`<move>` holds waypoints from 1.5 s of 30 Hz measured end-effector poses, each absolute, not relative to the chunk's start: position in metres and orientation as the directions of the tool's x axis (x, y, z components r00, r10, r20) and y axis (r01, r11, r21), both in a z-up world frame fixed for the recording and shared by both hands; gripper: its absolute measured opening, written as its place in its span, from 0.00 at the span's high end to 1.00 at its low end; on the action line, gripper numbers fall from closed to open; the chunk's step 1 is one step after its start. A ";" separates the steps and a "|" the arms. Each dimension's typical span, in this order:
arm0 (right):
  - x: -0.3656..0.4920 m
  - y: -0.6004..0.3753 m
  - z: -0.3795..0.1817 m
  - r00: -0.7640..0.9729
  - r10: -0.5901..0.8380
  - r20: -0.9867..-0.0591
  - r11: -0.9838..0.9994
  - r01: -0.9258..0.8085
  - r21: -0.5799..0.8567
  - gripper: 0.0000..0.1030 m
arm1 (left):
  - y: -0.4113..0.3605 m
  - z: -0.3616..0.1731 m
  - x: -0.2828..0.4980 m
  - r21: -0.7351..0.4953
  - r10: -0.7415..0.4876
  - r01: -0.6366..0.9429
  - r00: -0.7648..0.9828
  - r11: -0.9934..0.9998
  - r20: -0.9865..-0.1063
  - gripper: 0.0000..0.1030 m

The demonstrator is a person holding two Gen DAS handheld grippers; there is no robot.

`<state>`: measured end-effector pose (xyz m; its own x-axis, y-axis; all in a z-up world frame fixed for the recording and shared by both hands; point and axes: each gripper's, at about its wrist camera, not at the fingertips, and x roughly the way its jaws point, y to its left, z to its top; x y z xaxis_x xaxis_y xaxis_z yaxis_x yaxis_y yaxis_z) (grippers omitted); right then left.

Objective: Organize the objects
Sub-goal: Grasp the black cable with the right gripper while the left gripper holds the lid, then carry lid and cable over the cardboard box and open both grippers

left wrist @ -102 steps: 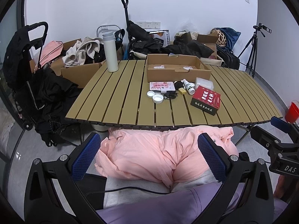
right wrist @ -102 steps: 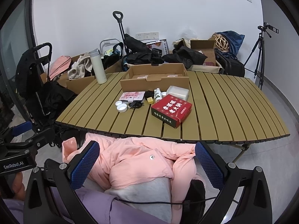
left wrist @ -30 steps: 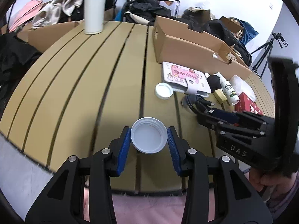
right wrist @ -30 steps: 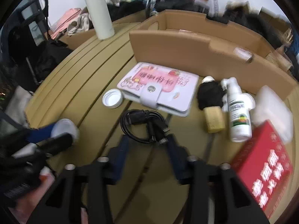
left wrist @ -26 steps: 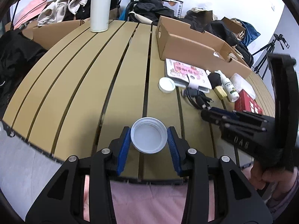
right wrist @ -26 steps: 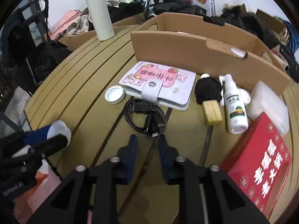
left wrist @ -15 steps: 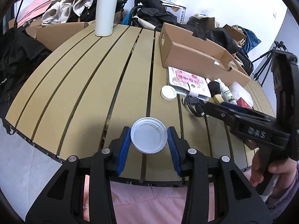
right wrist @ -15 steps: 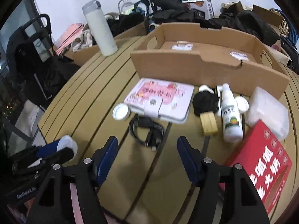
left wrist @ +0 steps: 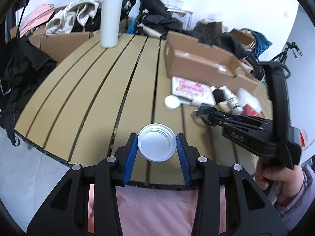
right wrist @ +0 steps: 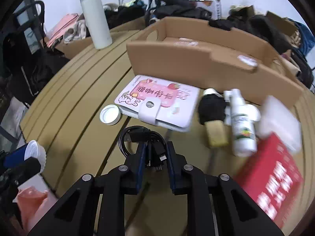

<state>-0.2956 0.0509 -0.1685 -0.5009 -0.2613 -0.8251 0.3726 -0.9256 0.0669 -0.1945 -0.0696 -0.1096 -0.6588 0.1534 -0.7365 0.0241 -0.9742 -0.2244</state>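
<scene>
My left gripper (left wrist: pixel 157 144) is shut on a white jar lid (left wrist: pixel 157 145) and holds it above the near edge of the slatted table (left wrist: pixel 82 90). The lid also shows in the right wrist view (right wrist: pixel 34 153). My right gripper (right wrist: pixel 154 149) is shut on a coiled black cable (right wrist: pixel 141 137) in front of a pink notebook (right wrist: pixel 159 98). A smaller white cap (right wrist: pixel 109 114) lies left of the cable. An open cardboard box (right wrist: pixel 206 59) stands behind the notebook.
A white spray bottle (right wrist: pixel 241 123), a black-and-tan item (right wrist: pixel 213 116), a clear plastic box (right wrist: pixel 279 122) and a red box (right wrist: pixel 273 177) lie to the right. A tall white flask (right wrist: pixel 95 17) stands at the far left. Bags and clothes surround the table.
My right gripper has dropped down and closed around the black cable. My left gripper still holds the lid, now slightly further back from the table's items.
</scene>
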 end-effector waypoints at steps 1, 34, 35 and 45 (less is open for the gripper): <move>-0.288 0.057 -0.159 -0.514 -0.265 -0.816 -0.924 0.376 0.063 0.78 | -0.068 -0.101 -0.190 -0.223 0.159 0.011 -0.665 -0.975 -0.730 0.65; -0.606 0.170 -0.140 -0.436 0.034 -0.899 -0.978 0.173 -0.121 0.77 | -0.001 -0.112 -0.595 -0.097 0.116 -0.063 -0.478 -0.993 -0.871 0.54; -0.609 0.171 -0.146 -0.421 0.036 -0.907 -0.977 0.176 -0.120 0.69 | 0.001 -0.111 -0.593 -0.096 0.118 -0.070 -0.488 -0.993 -0.865 0.53; -0.587 0.167 -0.090 -0.500 0.031 -0.865 -0.972 0.187 -0.143 0.21 | -0.019 -0.062 -0.559 -0.087 0.141 -0.134 -0.471 -0.987 -0.871 0.26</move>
<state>-0.5874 0.1669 -0.0900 -0.4999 0.0311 -0.8655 0.1870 -0.9719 -0.1430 -0.5594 -0.0195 -0.0617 -0.4708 0.1408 -0.8709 -0.1342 -0.9871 -0.0871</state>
